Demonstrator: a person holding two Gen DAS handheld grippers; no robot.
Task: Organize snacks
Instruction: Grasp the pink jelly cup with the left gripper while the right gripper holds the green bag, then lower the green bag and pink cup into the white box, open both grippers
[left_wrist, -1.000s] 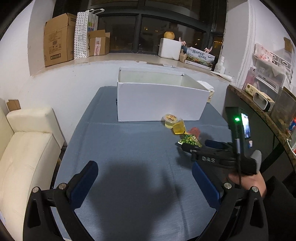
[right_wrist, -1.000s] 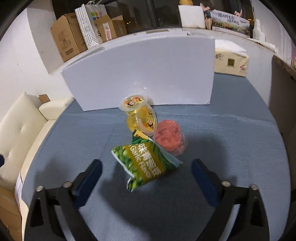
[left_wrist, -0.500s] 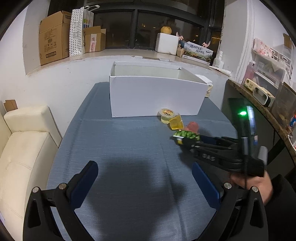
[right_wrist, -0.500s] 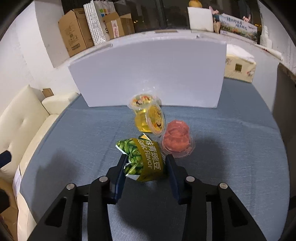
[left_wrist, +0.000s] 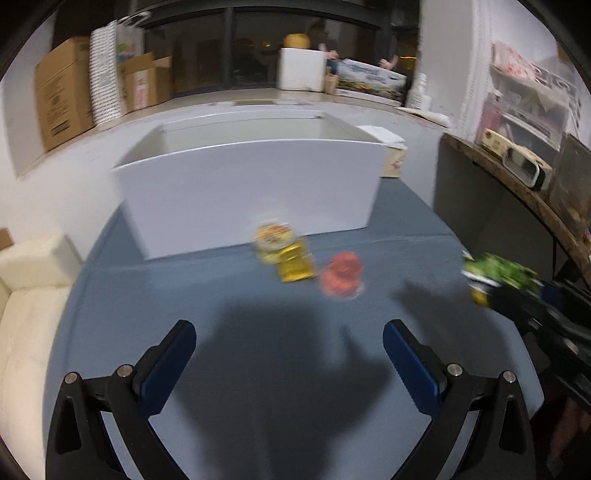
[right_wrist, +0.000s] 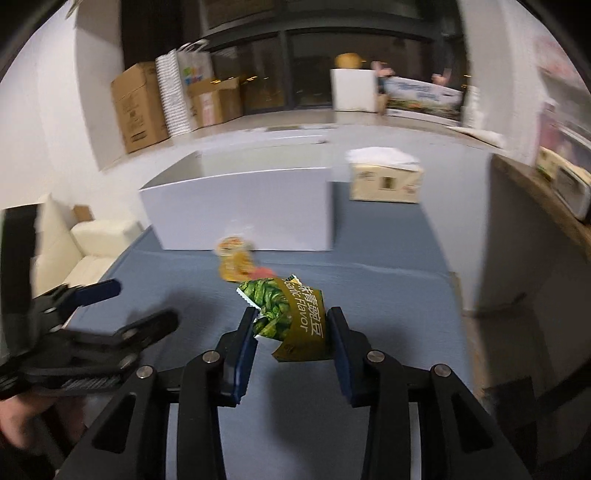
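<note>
My right gripper (right_wrist: 293, 334) is shut on a green snack bag (right_wrist: 291, 317) and holds it above the blue table; the bag also shows at the right of the left wrist view (left_wrist: 498, 275). Two yellow jelly cups (left_wrist: 284, 251) and a red jelly cup (left_wrist: 341, 275) lie on the table in front of the white box (left_wrist: 251, 192). My left gripper (left_wrist: 288, 350) is open and empty, low over the table, short of the cups. It shows at the left of the right wrist view (right_wrist: 99, 306).
A tissue box (right_wrist: 386, 181) stands right of the white box (right_wrist: 240, 206). A dark counter (left_wrist: 517, 177) borders the table on the right, a cream sofa (left_wrist: 26, 295) on the left. Cardboard boxes (left_wrist: 62, 92) line the window ledge.
My right gripper closed on the green bag, lifted it off the table and drew back to the right. My left gripper moved forward toward the jelly cups.
</note>
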